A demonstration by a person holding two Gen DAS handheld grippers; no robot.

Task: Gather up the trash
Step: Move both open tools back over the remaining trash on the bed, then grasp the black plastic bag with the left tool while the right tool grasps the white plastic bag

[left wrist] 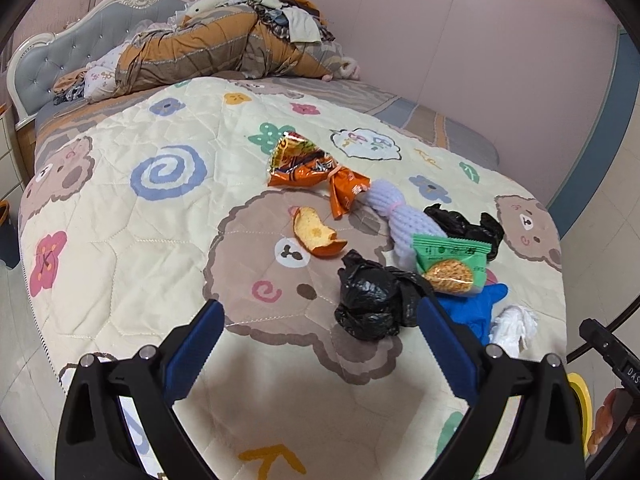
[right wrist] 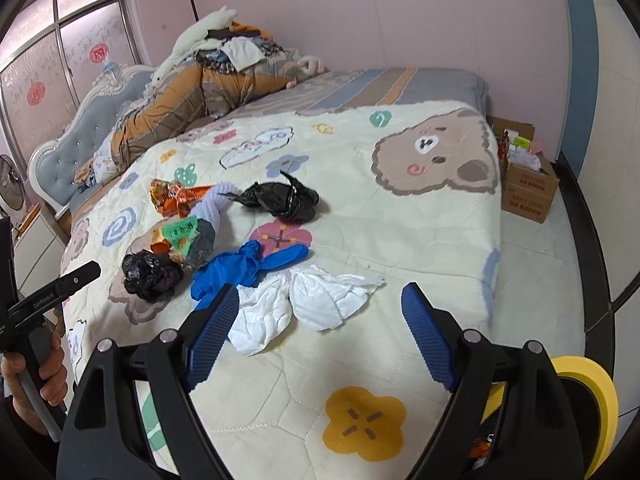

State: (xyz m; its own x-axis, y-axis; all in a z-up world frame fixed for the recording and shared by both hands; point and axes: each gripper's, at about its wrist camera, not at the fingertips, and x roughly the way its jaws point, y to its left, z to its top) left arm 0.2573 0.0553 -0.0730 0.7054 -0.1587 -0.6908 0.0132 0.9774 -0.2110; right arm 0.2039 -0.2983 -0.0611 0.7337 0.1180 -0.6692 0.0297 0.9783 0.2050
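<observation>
Cream bear-print quilt [right wrist: 400, 240] spread over bed; heaped orange bedding [left wrist: 208, 46] near grey tufted headboard [left wrist: 60, 60]; cardboard box [right wrist: 528, 188] on floor beside bed; pink walls [left wrist: 460, 40].

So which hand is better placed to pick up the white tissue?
The right. Its open tool points straight at the tissue, which lies just beyond its tips. The left tool faces a black bag, with the tissue off to its side.
</observation>
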